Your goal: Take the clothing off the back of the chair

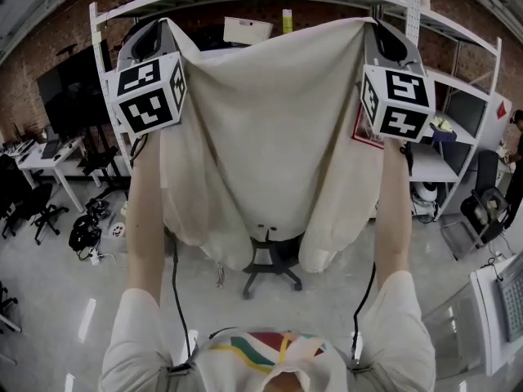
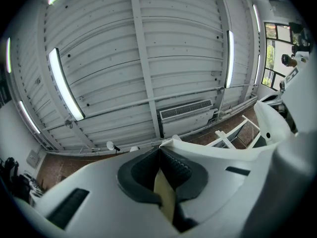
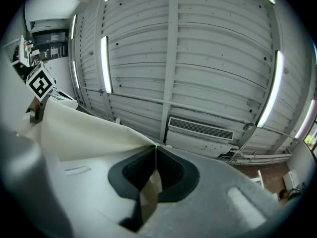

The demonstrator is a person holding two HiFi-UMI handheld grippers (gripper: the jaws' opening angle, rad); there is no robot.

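Left tool (image 1: 166, 28) and right tool (image 1: 369, 26) pinch shut on the soft, light clothing's (image 1: 270, 137) top corners, and I think it clears the chair (image 1: 274, 274).

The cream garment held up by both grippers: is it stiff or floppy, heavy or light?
Probably floppy: the cream garment sags between the left gripper and the right gripper and hangs in soft folds. It seems fairly light, since two small pinches at its top edge appear to carry it. Slipping looks unlikely with both jaws shut on the cloth.
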